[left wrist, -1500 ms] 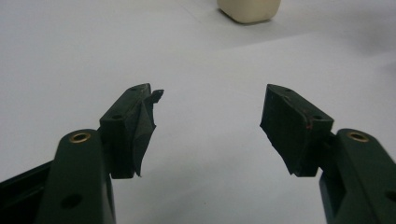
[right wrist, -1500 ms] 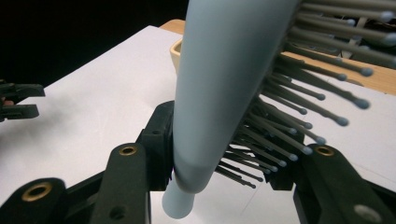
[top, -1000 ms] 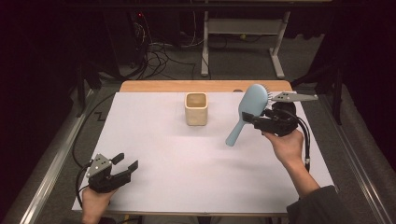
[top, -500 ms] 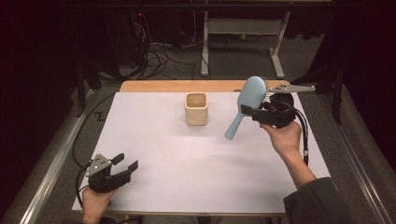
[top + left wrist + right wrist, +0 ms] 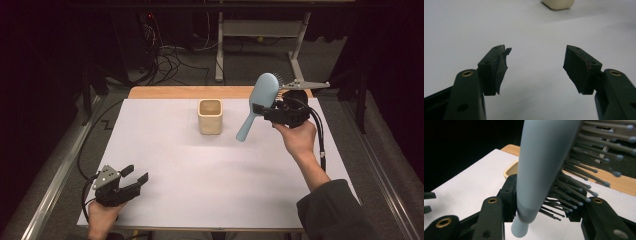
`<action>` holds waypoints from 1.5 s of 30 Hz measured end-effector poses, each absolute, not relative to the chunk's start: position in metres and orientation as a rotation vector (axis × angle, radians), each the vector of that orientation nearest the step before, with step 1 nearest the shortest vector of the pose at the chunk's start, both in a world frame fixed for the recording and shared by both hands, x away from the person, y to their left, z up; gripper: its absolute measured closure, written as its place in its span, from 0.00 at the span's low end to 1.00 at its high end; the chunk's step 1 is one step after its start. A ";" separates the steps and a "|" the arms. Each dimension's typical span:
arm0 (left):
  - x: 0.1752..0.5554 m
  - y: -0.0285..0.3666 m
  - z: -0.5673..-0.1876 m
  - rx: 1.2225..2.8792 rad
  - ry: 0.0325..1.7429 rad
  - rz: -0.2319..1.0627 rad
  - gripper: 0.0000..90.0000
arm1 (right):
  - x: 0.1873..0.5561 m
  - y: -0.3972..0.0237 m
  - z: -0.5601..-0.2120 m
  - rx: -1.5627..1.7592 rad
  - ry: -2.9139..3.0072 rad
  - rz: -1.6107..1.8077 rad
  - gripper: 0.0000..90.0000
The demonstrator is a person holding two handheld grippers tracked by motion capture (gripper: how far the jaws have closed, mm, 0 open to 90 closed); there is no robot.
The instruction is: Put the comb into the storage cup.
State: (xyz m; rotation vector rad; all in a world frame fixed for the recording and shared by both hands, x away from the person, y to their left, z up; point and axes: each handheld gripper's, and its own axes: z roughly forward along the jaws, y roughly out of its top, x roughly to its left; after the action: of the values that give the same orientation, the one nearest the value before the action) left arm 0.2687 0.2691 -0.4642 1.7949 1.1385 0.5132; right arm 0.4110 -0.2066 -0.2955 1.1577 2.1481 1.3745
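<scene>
The right gripper (image 5: 264, 111) is closed tight on a light blue hairbrush (image 5: 260, 100), with one jaw pressing on its smooth back and the other pushed in among its bristles (image 5: 584, 187). The brush is up in the air, to the right of the cream cup (image 5: 210, 116) and a bit higher than it. Its handle end points down toward the cup and its round head points up. The cup stands upright on the white table (image 5: 200, 170), and its top is open. It looks like the job is to put the brush into the cup, handle first. To do that well, bring the handle tip right over the middle of the cup's open top, and tip the brush so it stands straighter. Then go down slowly so the handle slides in and does not knock the rim, because the cup looks light and could fall over. Let go only when the handle is well inside. The left gripper (image 5: 131, 179) rests far from the cup, near the front left corner of the table. Its jaws are wide open and hold nothing.
</scene>
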 end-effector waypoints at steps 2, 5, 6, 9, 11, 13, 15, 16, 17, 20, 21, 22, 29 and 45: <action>0.269 0.269 -0.464 1.792 1.139 0.513 0.40 | 0.414 -0.205 -0.294 1.163 2.140 1.381 0.60; 0.269 0.269 -0.464 1.792 1.138 0.513 0.40 | 0.417 -0.203 -0.293 1.164 2.137 1.383 0.60; 0.269 0.269 -0.464 1.792 1.137 0.513 0.40 | 0.418 -0.202 -0.293 1.168 2.135 1.384 0.60; 0.269 0.269 -0.464 1.790 1.137 0.512 0.39 | 0.422 -0.198 -0.292 1.168 2.138 1.376 0.60; 0.269 0.269 -0.464 1.788 1.139 0.509 0.39 | 0.426 -0.194 -0.293 1.175 2.142 1.367 0.60; 0.269 0.270 -0.464 1.788 1.138 0.504 0.39 | 0.428 -0.192 -0.293 1.176 2.139 1.362 0.60; 0.270 0.270 -0.464 1.791 1.135 0.504 0.39 | 0.431 -0.190 -0.292 1.177 2.139 1.364 0.60; 0.270 0.270 -0.464 1.790 1.136 0.504 0.39 | 0.432 -0.190 -0.292 1.181 2.140 1.366 0.60; 0.270 0.270 -0.464 1.790 1.136 0.504 0.39 | 0.433 -0.189 -0.292 1.181 2.139 1.370 0.60; 0.270 0.270 -0.464 1.789 1.135 0.506 0.39 | 0.436 -0.187 -0.291 1.187 2.140 1.372 0.60; 0.270 0.270 -0.464 1.788 1.135 0.506 0.39 | 0.437 -0.186 -0.291 1.192 2.139 1.372 0.60; 0.270 0.270 -0.464 1.788 1.135 0.507 0.39 | 0.438 -0.185 -0.291 1.198 2.139 1.369 0.60; 0.270 0.271 -0.464 1.779 1.138 0.503 0.39 | 0.443 -0.179 -0.290 1.200 2.140 1.377 0.60; 0.271 0.271 -0.464 1.779 1.137 0.494 0.39 | 0.456 -0.168 -0.284 1.209 2.134 1.368 0.61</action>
State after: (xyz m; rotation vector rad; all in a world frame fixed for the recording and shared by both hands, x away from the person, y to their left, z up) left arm 0.2705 0.2707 -0.4642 1.7795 1.1369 0.4940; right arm 0.4556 -0.1681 -0.2841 1.2093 2.1343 1.3683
